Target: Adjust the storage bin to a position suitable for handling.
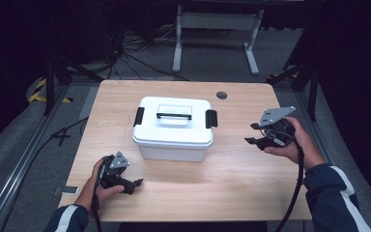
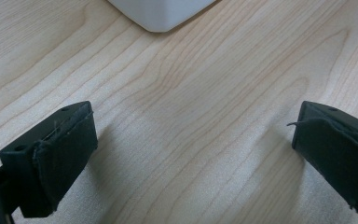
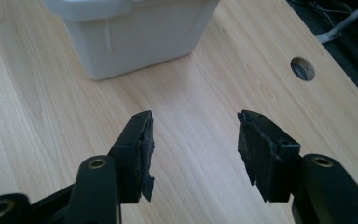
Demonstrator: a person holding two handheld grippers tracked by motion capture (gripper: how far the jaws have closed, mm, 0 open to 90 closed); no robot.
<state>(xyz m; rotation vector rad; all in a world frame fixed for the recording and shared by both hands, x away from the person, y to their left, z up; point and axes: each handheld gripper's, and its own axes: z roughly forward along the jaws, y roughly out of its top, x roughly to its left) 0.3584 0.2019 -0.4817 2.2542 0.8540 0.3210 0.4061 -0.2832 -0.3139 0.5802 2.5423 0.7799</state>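
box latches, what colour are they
Black, one at each end of the white box lid; the latches show best in the high view.

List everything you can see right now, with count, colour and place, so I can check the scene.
box: 1, white, lid on, table centre
handle: 1, black, flat on the lid
latches: 2, black, one at each end of the lid
table: 1, light wood, with a round hole near the far edge
left gripper: 1, black, open, low at near left
right gripper: 1, black, open, raised right of the box
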